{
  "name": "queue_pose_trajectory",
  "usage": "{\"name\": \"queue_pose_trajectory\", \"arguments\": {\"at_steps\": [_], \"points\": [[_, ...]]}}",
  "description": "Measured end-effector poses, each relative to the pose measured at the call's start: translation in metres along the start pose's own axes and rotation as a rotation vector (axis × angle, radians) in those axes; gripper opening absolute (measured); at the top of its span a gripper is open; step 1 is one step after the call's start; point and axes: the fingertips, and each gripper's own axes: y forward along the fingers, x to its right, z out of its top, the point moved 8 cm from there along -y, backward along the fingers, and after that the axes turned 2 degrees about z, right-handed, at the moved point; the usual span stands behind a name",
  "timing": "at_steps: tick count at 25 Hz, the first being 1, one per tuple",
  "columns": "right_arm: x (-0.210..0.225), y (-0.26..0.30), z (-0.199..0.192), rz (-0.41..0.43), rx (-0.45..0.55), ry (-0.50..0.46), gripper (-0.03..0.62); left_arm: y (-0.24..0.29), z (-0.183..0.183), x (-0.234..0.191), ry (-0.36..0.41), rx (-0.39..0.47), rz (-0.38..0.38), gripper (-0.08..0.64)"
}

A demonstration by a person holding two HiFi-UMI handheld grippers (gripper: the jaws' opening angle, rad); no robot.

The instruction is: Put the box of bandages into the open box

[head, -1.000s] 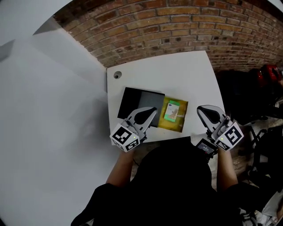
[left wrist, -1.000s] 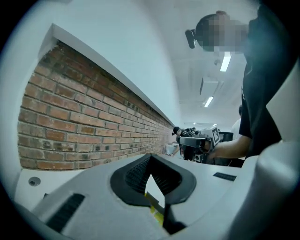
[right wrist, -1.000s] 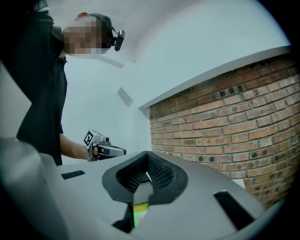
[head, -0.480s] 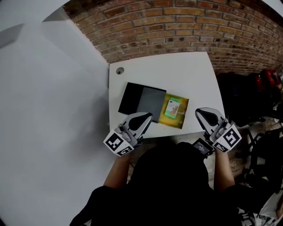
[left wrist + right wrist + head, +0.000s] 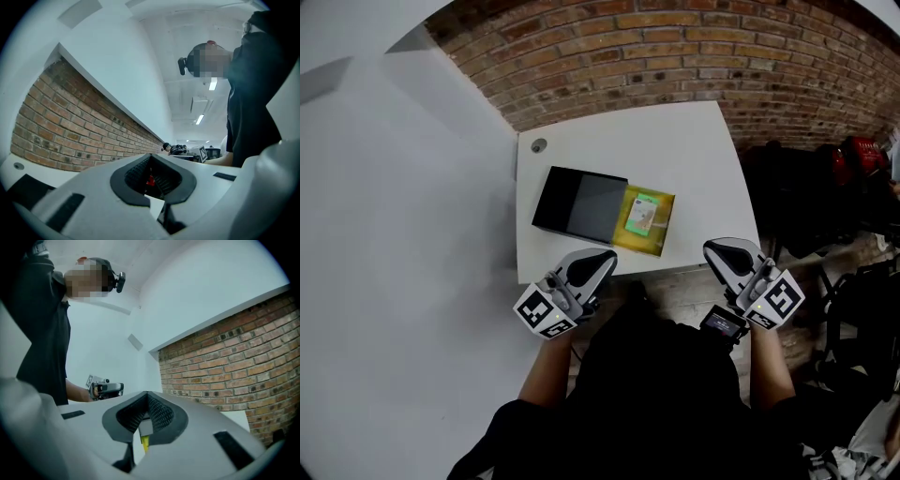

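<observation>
In the head view a small green box of bandages [image 5: 640, 213] lies inside the open yellow box [image 5: 662, 236] on the white table [image 5: 675, 150]. A black cover [image 5: 579, 203] adjoins the yellow box on its left. Both grippers hang off the table's near edge, close to the person's body. The left gripper [image 5: 592, 266] is shut and holds nothing; its closed jaw tips [image 5: 151, 157] point toward the brick wall. The right gripper [image 5: 727, 255] is also shut and empty, with its tips [image 5: 147, 394] meeting.
A brick wall [image 5: 675, 56] runs behind the table, and a white wall [image 5: 394, 234] stands to the left. A round cable hole [image 5: 538, 145] sits in the table's far left corner. Dark chairs and bags [image 5: 806, 197] crowd the right side.
Both grippers have drawn back from over the table to beyond its near edge. The bandage box stays in the yellow box.
</observation>
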Motion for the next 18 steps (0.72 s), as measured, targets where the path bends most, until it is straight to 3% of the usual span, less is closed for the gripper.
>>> {"name": "queue_pose_trajectory", "arguments": {"at_steps": [8, 18], "points": [[-0.039, -0.077, -0.030, 0.015, -0.026, 0.058, 0.006, 0.010, -0.038, 0.086, -0.035, -0.081, -0.008, 0.015], [-0.080, -0.105, -0.044, 0.117, -0.021, 0.074, 0.006, -0.003, -0.061, 0.147, -0.036, -0.182, 0.057, 0.015]]}}
